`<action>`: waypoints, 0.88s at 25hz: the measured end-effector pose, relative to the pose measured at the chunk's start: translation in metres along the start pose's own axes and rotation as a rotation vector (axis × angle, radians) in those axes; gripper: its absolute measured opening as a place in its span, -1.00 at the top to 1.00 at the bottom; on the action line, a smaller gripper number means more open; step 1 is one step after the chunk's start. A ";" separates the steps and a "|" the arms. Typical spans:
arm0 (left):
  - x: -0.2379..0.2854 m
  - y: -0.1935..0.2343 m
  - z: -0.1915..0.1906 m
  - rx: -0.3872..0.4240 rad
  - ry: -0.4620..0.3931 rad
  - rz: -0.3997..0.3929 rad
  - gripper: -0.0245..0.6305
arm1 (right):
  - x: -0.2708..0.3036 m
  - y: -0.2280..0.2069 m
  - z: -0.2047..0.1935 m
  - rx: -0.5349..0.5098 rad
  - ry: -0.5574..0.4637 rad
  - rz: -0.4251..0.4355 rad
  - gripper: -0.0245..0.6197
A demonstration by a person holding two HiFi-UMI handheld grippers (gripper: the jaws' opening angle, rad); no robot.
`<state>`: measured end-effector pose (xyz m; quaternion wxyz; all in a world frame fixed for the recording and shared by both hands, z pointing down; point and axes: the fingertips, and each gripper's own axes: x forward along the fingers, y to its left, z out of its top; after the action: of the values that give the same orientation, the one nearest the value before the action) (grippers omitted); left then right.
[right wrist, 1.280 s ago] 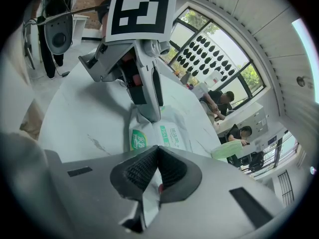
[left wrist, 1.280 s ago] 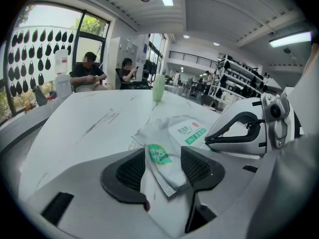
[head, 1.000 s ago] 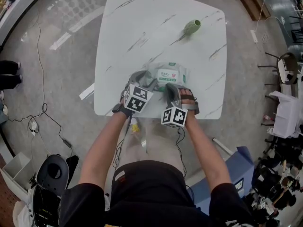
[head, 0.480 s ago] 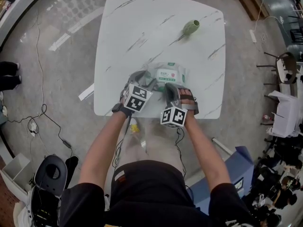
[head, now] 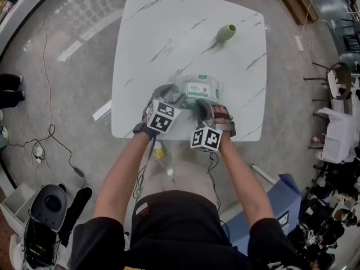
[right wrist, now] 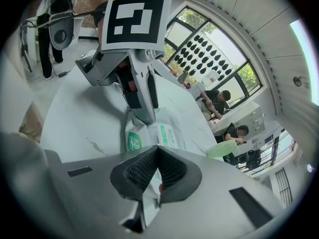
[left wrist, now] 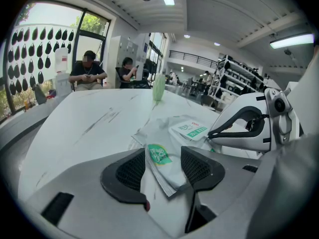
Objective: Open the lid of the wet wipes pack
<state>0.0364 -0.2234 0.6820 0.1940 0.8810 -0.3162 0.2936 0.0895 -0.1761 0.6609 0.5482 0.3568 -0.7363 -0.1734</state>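
The wet wipes pack (head: 207, 84) lies near the front edge of the white marble table (head: 169, 32), with its white lid label (head: 197, 89) facing up. My left gripper (head: 174, 97) is shut on the pack's left end. In the left gripper view the end with the green logo (left wrist: 158, 154) fills the gap between the pads of that gripper (left wrist: 163, 156). My right gripper (head: 201, 106) is shut, and its tips (left wrist: 211, 134) meet the corner of the lid label (left wrist: 192, 129). In the right gripper view thin white film shows between that gripper's closed jaws (right wrist: 158, 153).
A green vase (head: 226, 33) lies on its side at the table's far right. People sit at a table (left wrist: 87, 73) beyond the far edge. Cables and equipment (head: 45, 218) are on the floor to the left, and chairs (head: 337, 83) stand at the right.
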 end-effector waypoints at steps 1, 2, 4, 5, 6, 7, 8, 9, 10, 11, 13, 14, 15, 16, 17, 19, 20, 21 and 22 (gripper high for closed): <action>0.000 0.000 0.000 -0.001 0.001 -0.001 0.19 | 0.000 -0.001 0.000 0.001 0.000 -0.001 0.92; 0.000 0.000 0.000 -0.001 0.001 -0.001 0.19 | -0.001 -0.001 0.000 0.001 0.000 -0.002 0.92; 0.000 0.000 0.000 -0.001 0.001 -0.002 0.19 | -0.002 -0.003 0.001 0.001 0.000 -0.003 0.92; 0.000 0.000 0.001 -0.001 0.002 -0.002 0.19 | -0.002 -0.004 0.001 0.001 0.000 -0.005 0.92; 0.000 0.000 0.000 -0.002 0.002 -0.002 0.19 | -0.003 -0.004 0.001 0.001 0.000 -0.006 0.92; 0.000 0.000 0.000 -0.002 0.003 -0.002 0.19 | -0.003 -0.005 0.001 0.002 0.000 -0.007 0.92; 0.000 0.000 0.000 -0.002 0.003 -0.002 0.19 | -0.004 -0.005 0.001 0.002 -0.001 -0.009 0.92; 0.000 -0.001 0.000 -0.002 0.003 -0.002 0.19 | -0.004 -0.005 0.002 0.004 -0.003 -0.010 0.92; 0.000 -0.001 0.000 -0.002 0.003 -0.003 0.19 | -0.004 -0.006 0.002 0.006 -0.006 -0.012 0.92; 0.000 -0.001 0.000 -0.002 0.002 -0.002 0.19 | -0.004 -0.006 0.002 0.009 -0.009 -0.013 0.92; 0.000 -0.001 0.001 -0.001 0.001 -0.001 0.19 | -0.005 -0.008 0.002 0.006 -0.006 -0.016 0.92; 0.000 0.000 0.001 -0.001 0.001 -0.001 0.19 | -0.006 -0.010 0.003 0.003 -0.004 -0.017 0.92; 0.001 0.000 0.001 0.000 0.001 -0.002 0.19 | -0.006 -0.011 0.003 0.002 -0.003 -0.019 0.92; 0.001 0.000 0.000 -0.001 0.001 -0.002 0.19 | -0.006 -0.012 0.003 0.002 -0.003 -0.020 0.92; 0.001 0.000 0.000 -0.001 0.002 -0.003 0.19 | -0.006 -0.012 0.004 0.003 -0.003 -0.021 0.92; 0.000 0.000 0.000 -0.003 0.005 -0.004 0.19 | -0.007 -0.014 0.004 0.005 -0.004 -0.022 0.92; 0.000 0.000 0.000 -0.004 0.005 -0.005 0.19 | -0.008 -0.015 0.005 0.006 -0.004 -0.022 0.92; 0.001 0.000 0.000 -0.005 0.005 -0.006 0.19 | -0.008 -0.016 0.005 0.007 -0.004 -0.022 0.92; 0.001 0.000 -0.001 -0.005 0.004 -0.006 0.19 | -0.008 -0.017 0.005 0.008 -0.003 -0.023 0.92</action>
<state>0.0369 -0.2235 0.6833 0.1979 0.8808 -0.3140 0.2942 0.0916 -0.1828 0.6432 0.5435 0.3673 -0.7337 -0.1773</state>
